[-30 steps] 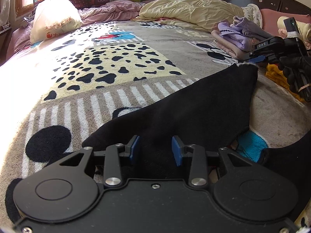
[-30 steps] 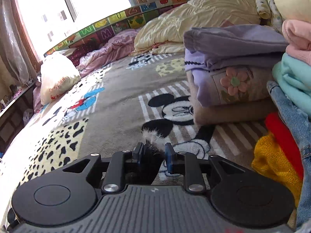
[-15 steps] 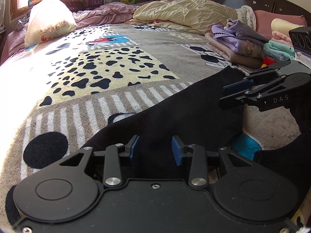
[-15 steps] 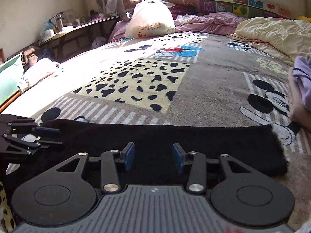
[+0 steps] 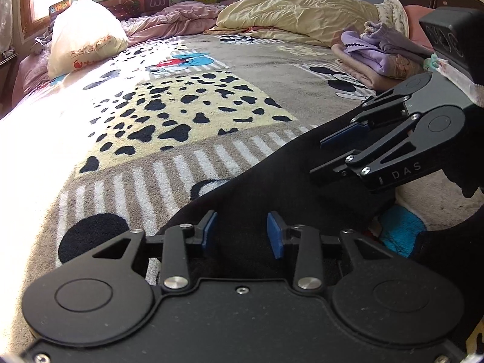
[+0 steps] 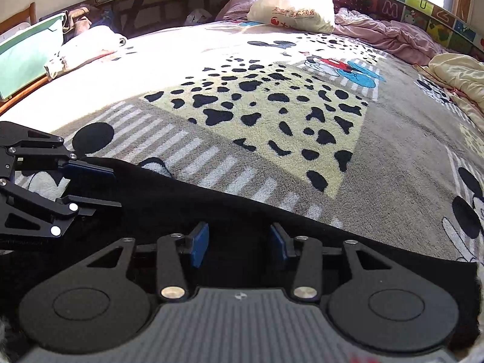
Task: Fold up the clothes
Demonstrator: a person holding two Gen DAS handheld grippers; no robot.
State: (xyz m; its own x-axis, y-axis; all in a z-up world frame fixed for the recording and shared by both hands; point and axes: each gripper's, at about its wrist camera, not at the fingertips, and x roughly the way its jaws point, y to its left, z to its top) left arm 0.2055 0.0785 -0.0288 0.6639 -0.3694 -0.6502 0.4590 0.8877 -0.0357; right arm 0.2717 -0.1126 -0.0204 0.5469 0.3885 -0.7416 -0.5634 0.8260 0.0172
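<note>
A black garment (image 5: 272,187) lies flat on the patterned blanket (image 5: 181,106), with its far edge running across the right wrist view (image 6: 242,208). My left gripper (image 5: 241,233) is open low over the garment, with only cloth showing between its blue pads. My right gripper (image 6: 239,242) is also open just above the same garment and holds nothing. The two grippers are close together: the right one (image 5: 323,157) comes in from the right in the left wrist view, and the left one (image 6: 112,187) from the left in the right wrist view.
A stack of folded purple and beige clothes (image 5: 378,57) sits at the right of the bed. Behind it lie a cream quilt (image 5: 296,12) and pink bedding (image 6: 393,36). A full white bag (image 6: 290,3) rests by the window. A green box (image 6: 27,54) stands off the bed's left side.
The right gripper let go of the black garment's corner, opened, and swung left toward the left gripper. The garment now lies flat. The left gripper stayed open and in place.
</note>
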